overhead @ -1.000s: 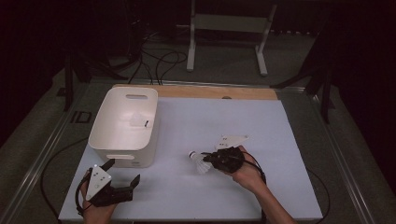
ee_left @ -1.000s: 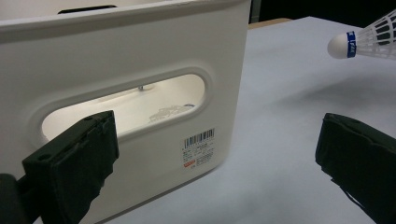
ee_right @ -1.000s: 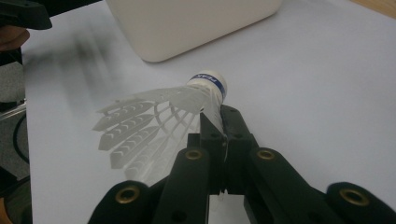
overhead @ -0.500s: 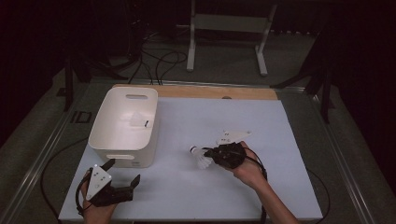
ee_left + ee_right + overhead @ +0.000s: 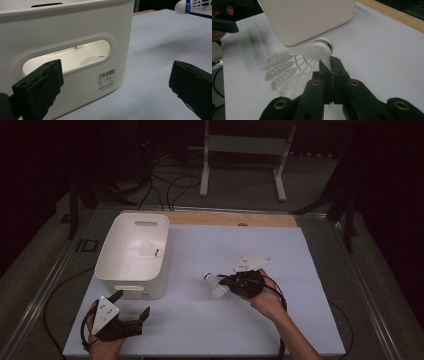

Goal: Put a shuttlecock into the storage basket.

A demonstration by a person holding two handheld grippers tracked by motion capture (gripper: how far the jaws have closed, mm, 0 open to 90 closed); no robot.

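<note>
— What's around you on the table?

— A white plastic tub with slotted handles (image 5: pixel 131 265) stands near the left edge of the white table top (image 5: pixel 300 260), towards the far side. Something small and pale lies inside it; I can't tell what. Between my right gripper (image 5: pixel 229 283) and the tub the surface is bare, so nothing bars the way.

— And what have you got hold of?

— My right gripper has its jaws pinched tight on the skirt of a white plastic shuttlecock with a blue band round its cork (image 5: pixel 312 56). It sits just off the table's middle, towards the near edge, cork pointing at the tub.

— Your other hand?

— My left gripper (image 5: pixel 131 310) rests at the near left corner, jaws spread wide with nothing between them, facing the tub's near handle slot and its barcode label (image 5: pixel 107 78).

— The room?

— Dark. A wooden strip (image 5: pixel 235 219) runs along the far edge; beyond it stand a grey metal stand (image 5: pixel 245 150) and cables on the floor (image 5: pixel 170 185).
</note>
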